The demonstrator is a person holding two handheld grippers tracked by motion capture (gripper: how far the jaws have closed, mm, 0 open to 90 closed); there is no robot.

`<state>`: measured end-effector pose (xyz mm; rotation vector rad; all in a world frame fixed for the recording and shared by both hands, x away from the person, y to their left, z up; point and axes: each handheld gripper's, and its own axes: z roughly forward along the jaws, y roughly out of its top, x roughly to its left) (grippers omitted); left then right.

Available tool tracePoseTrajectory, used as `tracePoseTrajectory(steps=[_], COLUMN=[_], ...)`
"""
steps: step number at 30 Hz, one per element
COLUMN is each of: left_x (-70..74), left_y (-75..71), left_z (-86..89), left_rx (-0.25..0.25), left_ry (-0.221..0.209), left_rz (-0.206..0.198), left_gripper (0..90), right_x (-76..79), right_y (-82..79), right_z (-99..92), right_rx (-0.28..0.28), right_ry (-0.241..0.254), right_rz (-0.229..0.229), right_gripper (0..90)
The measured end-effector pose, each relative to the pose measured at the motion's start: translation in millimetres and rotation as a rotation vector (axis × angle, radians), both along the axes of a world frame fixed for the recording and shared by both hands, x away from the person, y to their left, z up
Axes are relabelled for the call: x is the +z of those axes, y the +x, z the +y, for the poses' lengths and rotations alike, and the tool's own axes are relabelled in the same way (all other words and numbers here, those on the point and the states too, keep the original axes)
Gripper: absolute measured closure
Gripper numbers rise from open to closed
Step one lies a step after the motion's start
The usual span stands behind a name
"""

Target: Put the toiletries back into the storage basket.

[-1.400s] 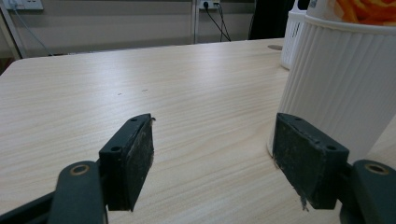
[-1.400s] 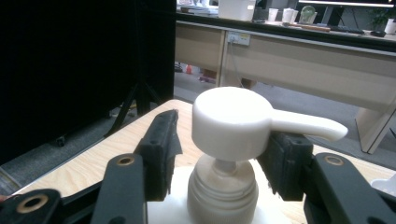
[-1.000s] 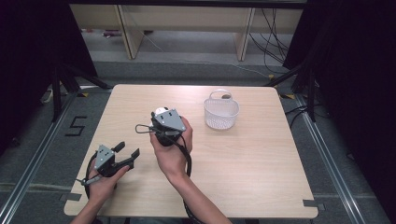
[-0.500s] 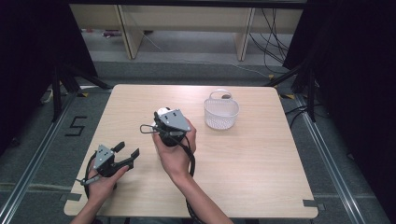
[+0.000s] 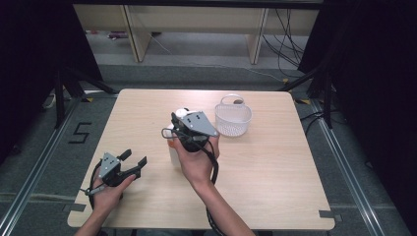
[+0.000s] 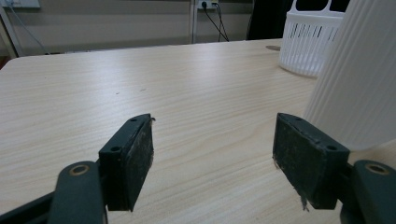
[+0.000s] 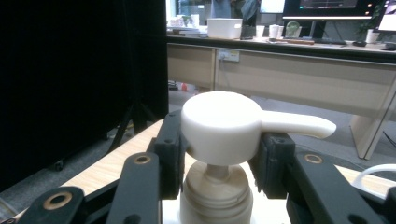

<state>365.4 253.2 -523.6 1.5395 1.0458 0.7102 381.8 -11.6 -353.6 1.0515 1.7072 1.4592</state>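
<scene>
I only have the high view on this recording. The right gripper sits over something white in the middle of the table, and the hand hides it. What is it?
Observer: A white pump bottle. The right gripper view shows its pump head with the spout pointing to that view's right.
Operator: Is the right gripper actually gripping it?
Observer: Yes, the right gripper has its jaws closed against both sides of the pump head.
Operator: And the left gripper, is it holding anything?
Observer: No. In the left gripper view the left gripper is open with bare table between the jaws; the bottle's ribbed body stands just past its right jaw, with the white basket beyond.
</scene>
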Motion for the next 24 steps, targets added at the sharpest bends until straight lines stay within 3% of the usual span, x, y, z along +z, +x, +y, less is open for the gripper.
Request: tracePoseTrajectory(steps=[2, 9, 12, 17, 24], left_x=[0.3, 0.2, 0.2, 0.2, 0.2], left_y=[0.2, 0.0, -0.1, 0.0, -0.1], left_z=[0.6, -0.1, 0.0, 0.0, 0.0], left_rx=[-0.003, -0.003, -0.001, -0.003, -0.002], left_ry=[0.008, 0.011, 0.007, 0.006, 0.007], left_rz=[0.002, -0.003, -0.002, -0.001, 0.000], left_gripper=[28.2, 28.2, 28.2, 28.2, 28.2], right_x=[1.9, 5.8, 5.2, 5.5, 6.7], right_y=[1.3, 2.1, 4.2, 4.1, 4.7], right_z=[-4.6, -19.6, -26.2, -31.1, -41.0], right_rx=[-0.003, -0.025, -0.029, -0.042, -0.054], right_ry=[0.000, 0.026, 0.014, 0.018, 0.008], right_rz=[-0.017, -0.007, -0.027, -0.013, -0.029], right_gripper=[60.1, 60.1, 60.1, 60.1, 60.1])
